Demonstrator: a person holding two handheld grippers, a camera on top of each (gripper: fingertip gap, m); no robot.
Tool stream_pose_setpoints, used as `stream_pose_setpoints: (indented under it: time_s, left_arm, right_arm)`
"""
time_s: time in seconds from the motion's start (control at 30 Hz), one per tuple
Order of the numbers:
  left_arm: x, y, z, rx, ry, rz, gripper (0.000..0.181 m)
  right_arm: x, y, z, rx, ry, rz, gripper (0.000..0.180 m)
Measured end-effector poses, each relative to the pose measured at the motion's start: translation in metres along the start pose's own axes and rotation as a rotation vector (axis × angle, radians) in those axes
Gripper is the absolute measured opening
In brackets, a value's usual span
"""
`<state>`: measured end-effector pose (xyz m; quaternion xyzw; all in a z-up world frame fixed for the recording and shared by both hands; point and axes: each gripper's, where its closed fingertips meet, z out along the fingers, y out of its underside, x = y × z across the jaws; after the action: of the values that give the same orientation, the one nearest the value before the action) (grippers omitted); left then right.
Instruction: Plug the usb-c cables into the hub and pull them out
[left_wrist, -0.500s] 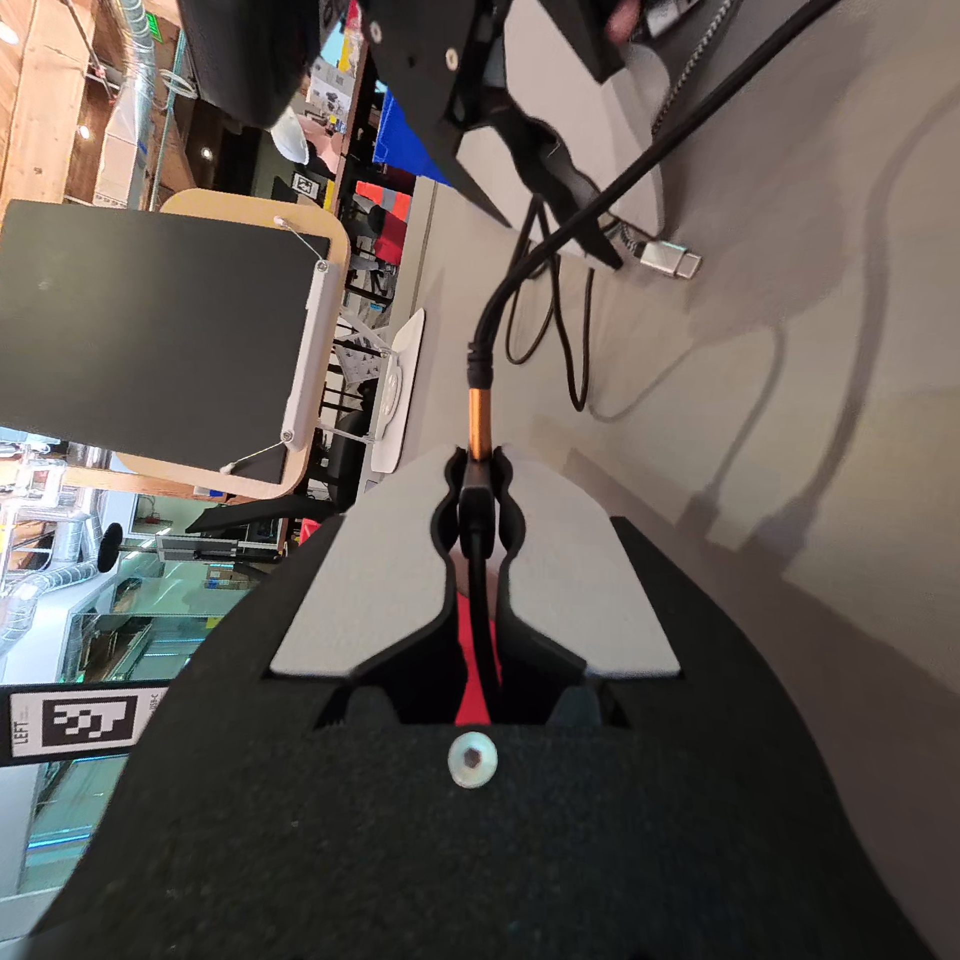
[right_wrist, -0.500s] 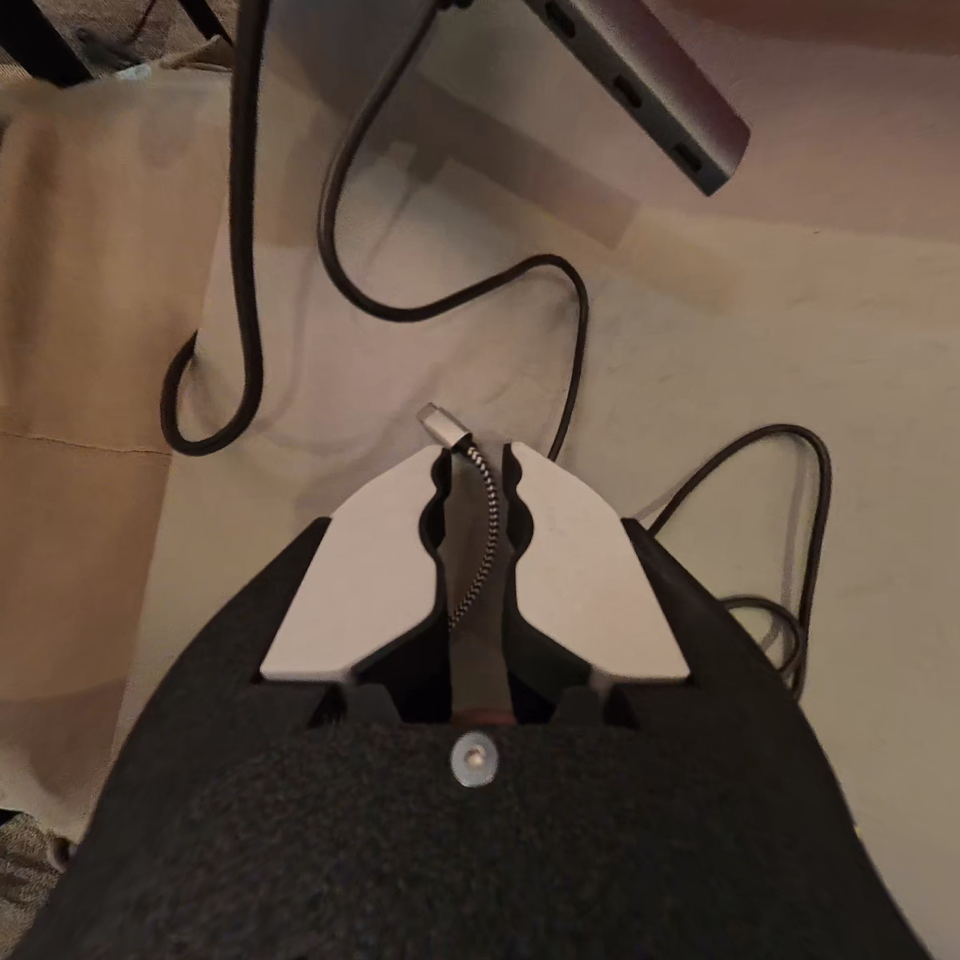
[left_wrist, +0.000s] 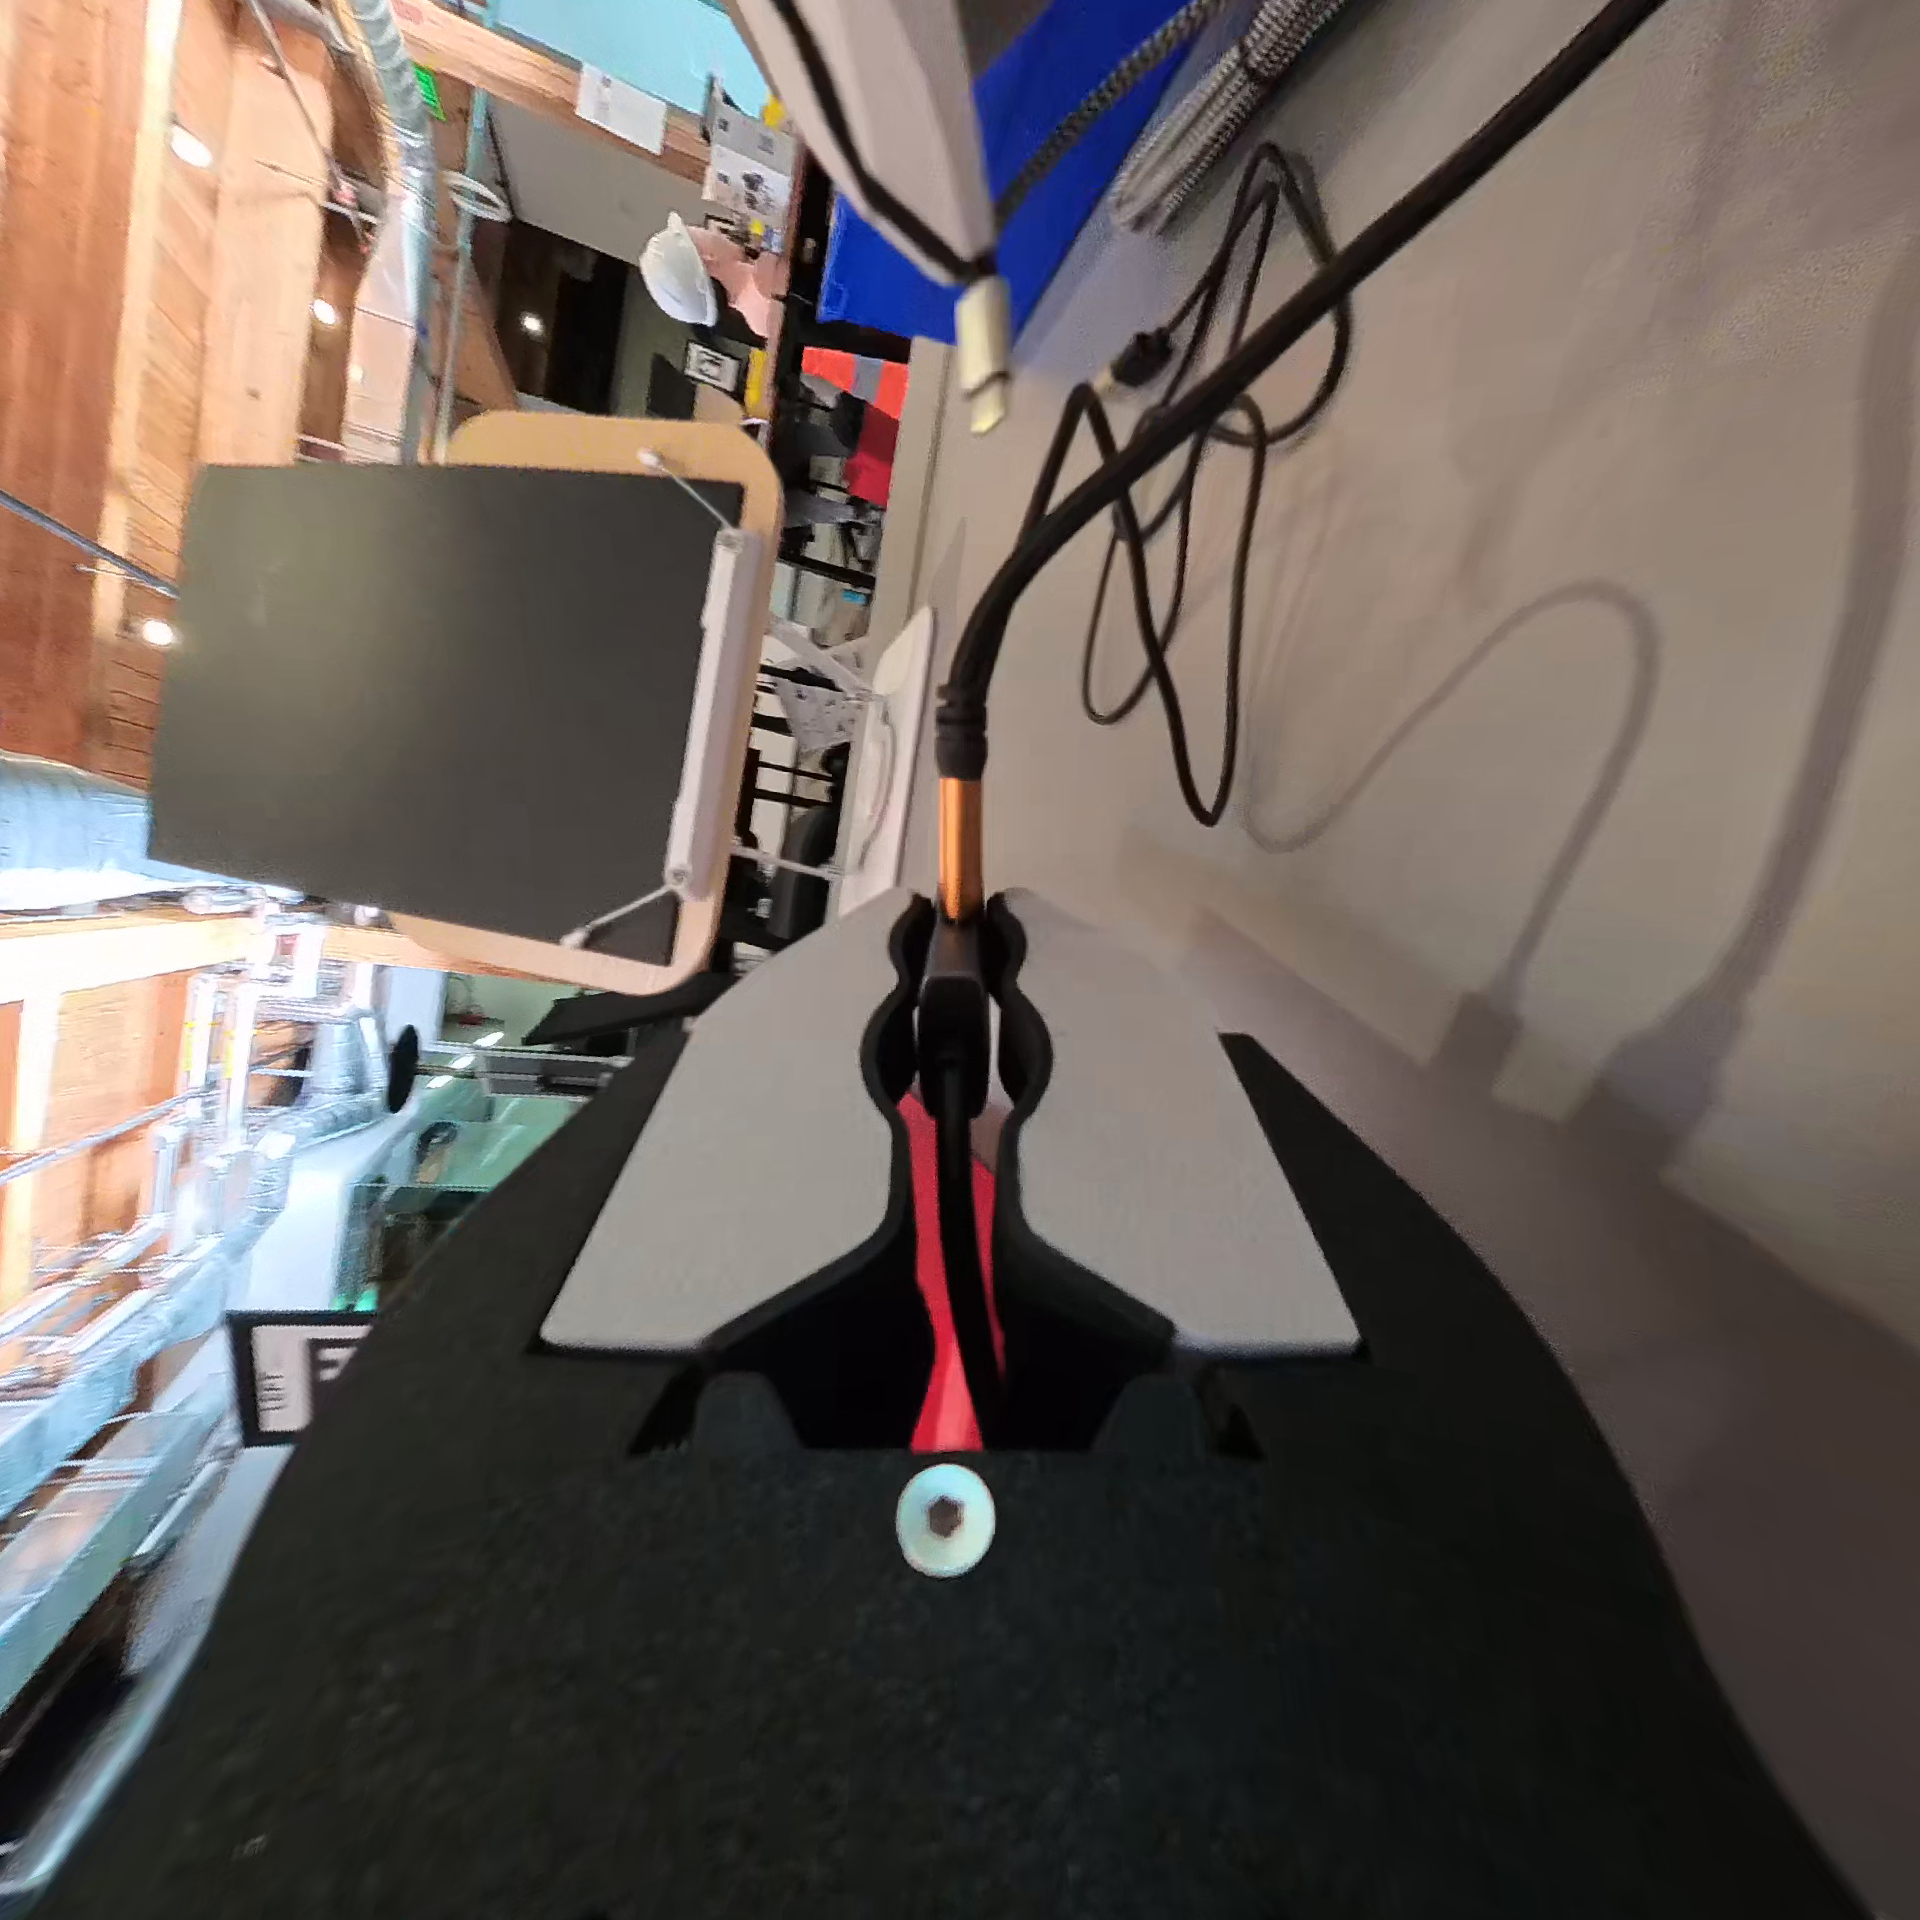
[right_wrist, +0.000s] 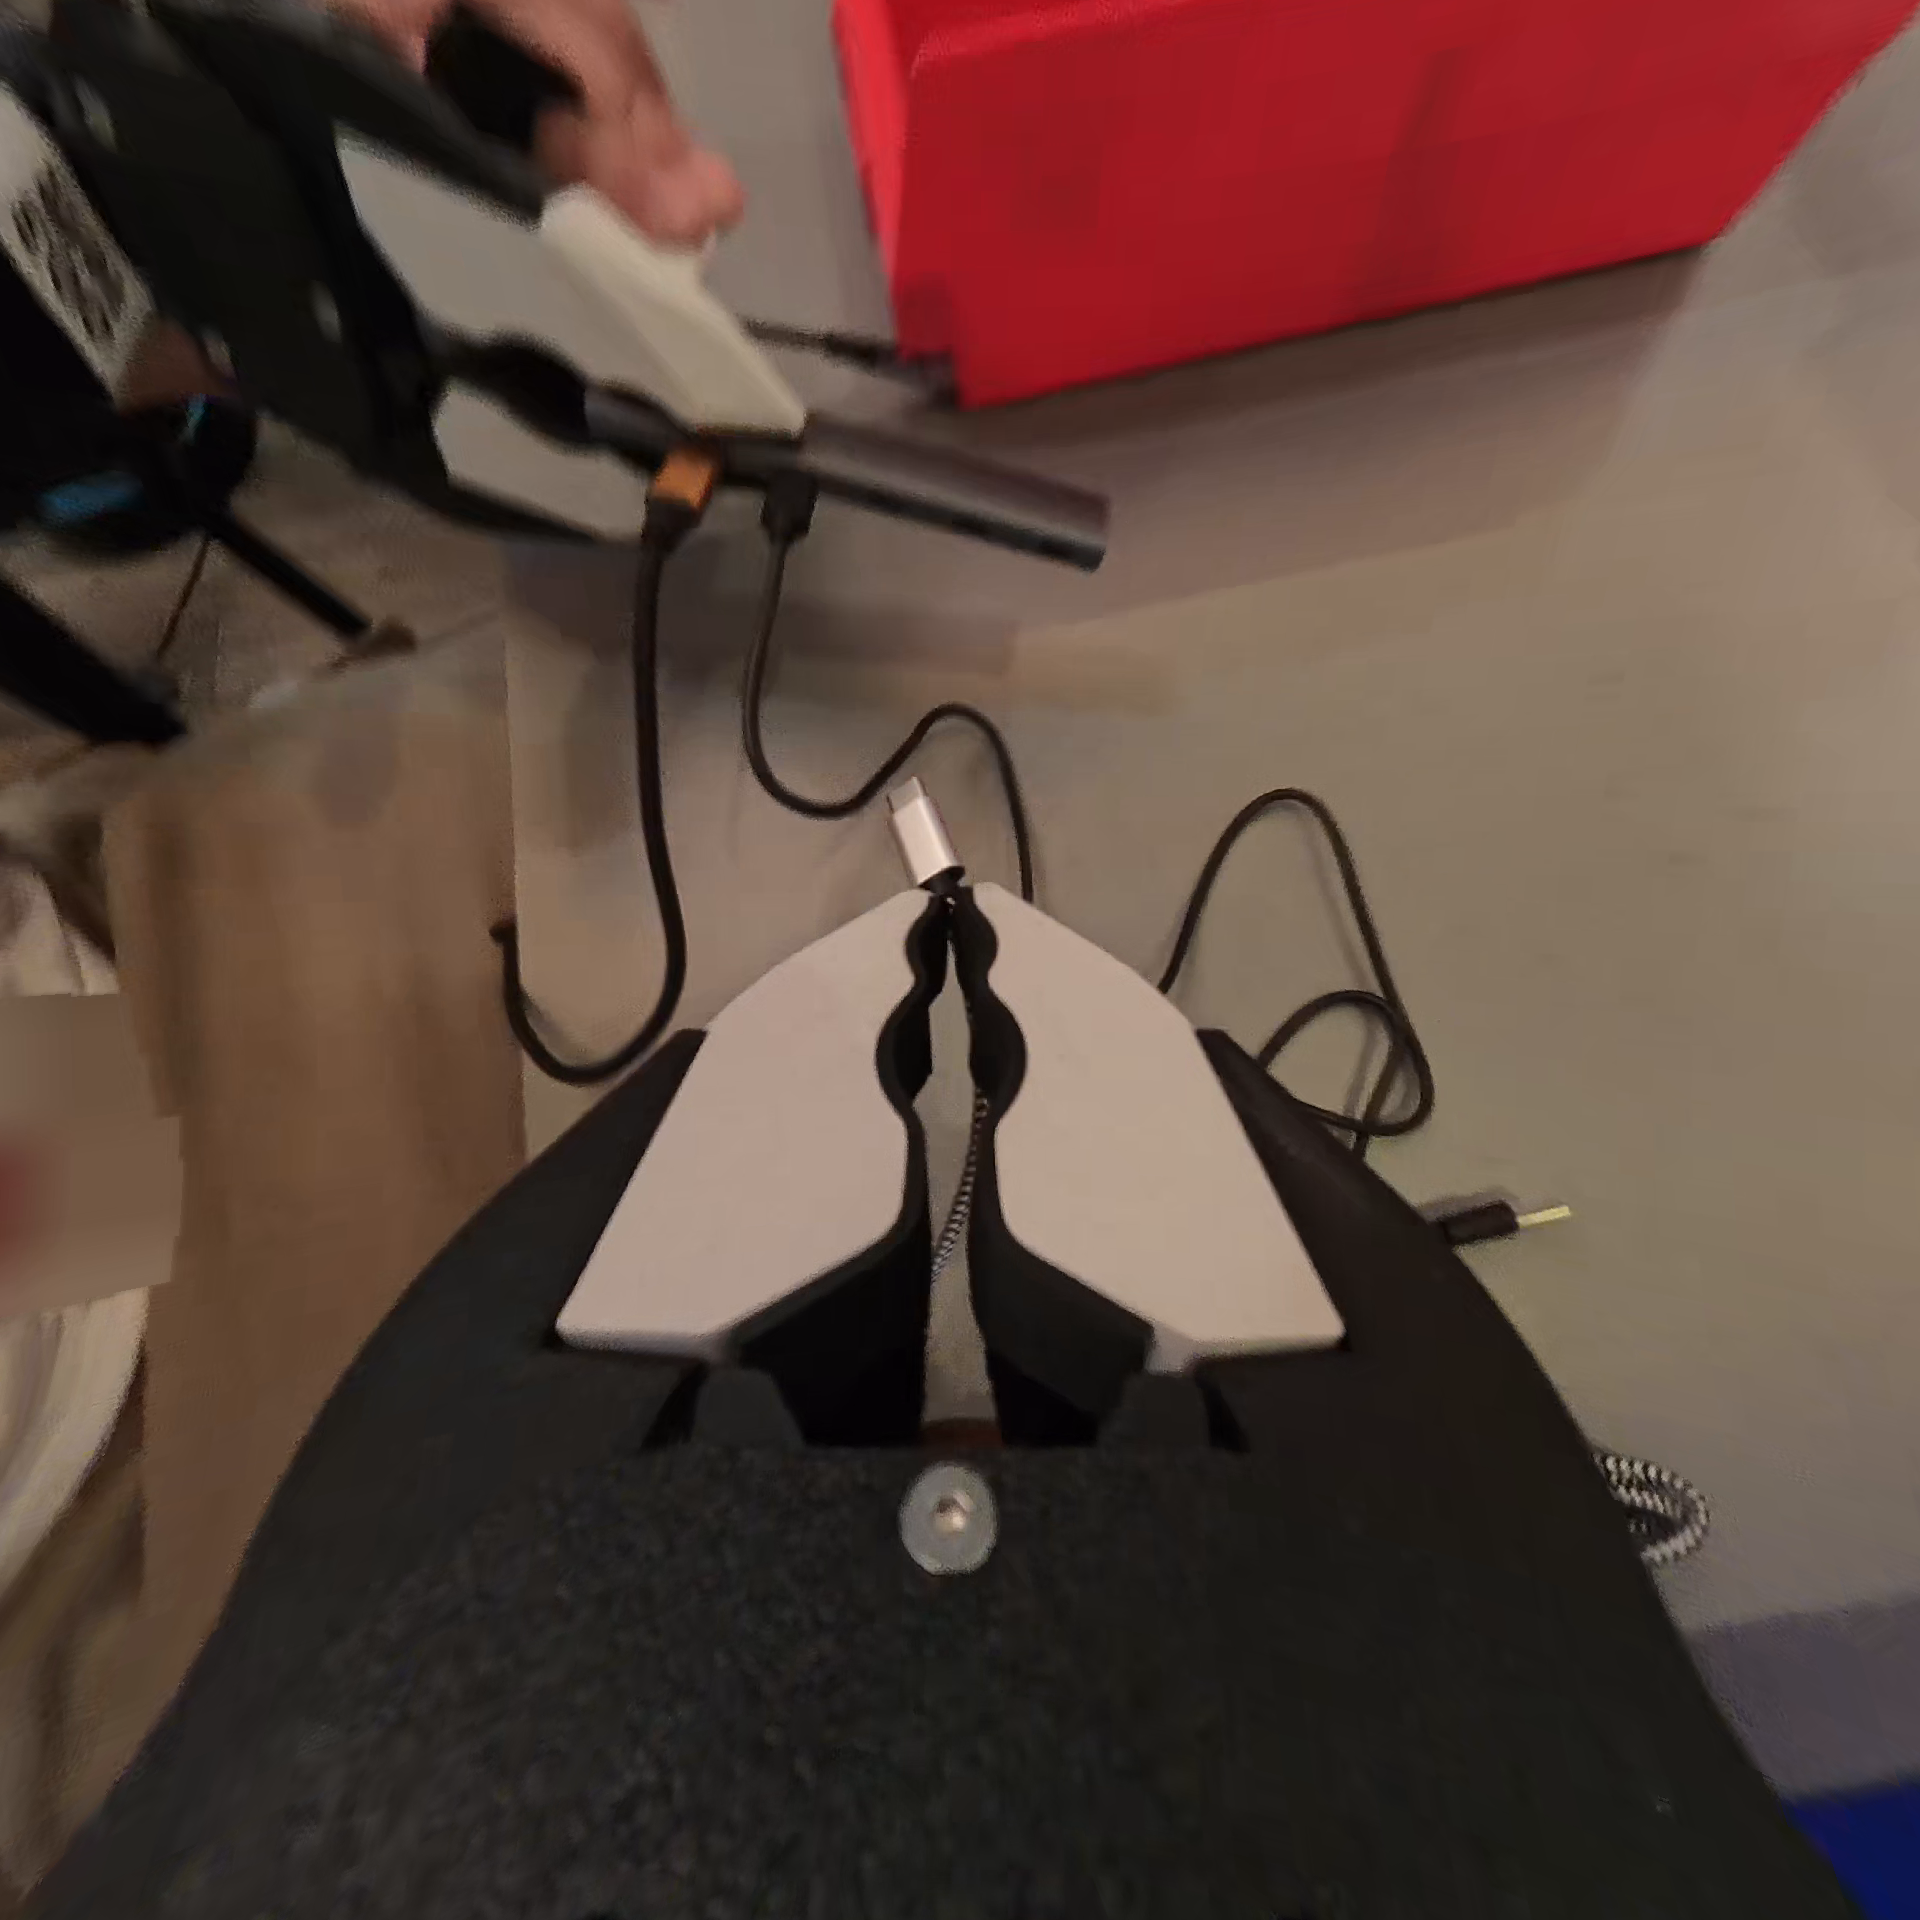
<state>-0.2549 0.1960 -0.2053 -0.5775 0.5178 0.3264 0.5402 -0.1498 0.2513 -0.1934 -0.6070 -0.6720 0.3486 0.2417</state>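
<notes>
Protruding beyond the right claw (right_wrist: 951, 904), the silver plug (right_wrist: 921, 834) sits pinched.

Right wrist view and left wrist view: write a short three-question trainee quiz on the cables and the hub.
1. True or false: the right gripper is shut on the braided cable just behind its silver plug.
2. Multiple choice: the left gripper is shut on A) the hub, B) the orange-collared plug, C) nothing.
3. In the right wrist view, how many cables reach the near side of the hub?

Key:
1. True; the silver plug sticks out free past the gripper, in no port.
2. B; the orange-collared plug sits between the jaws.
3. Two: the orange-collared plug and a black plug beside it.
</notes>
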Motion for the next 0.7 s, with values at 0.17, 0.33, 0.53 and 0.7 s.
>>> stream_pose_setpoints:
  time_s: [0.17,0.33,0.53,0.7]
  left_arm:
    - [-0.011,-0.019,-0.001,0.023,-0.094,0.087,0.009]
    - [-0.006,-0.026,0.001,0.025,-0.080,0.096,0.009]
    - [0.007,-0.012,-0.007,0.016,0.029,0.055,0.009]
    - [0.008,-0.012,-0.006,0.016,0.047,0.021,0.009]
  right_arm:
    - [-0.010,-0.028,-0.004,0.071,0.073,0.212,0.000]
    - [-0.005,-0.030,0.014,0.076,0.134,0.232,0.000]
    - [0.003,-0.006,0.034,0.042,0.051,0.034,0.011]
    - [0.021,0.004,0.068,-0.044,-0.052,-0.059,0.013]
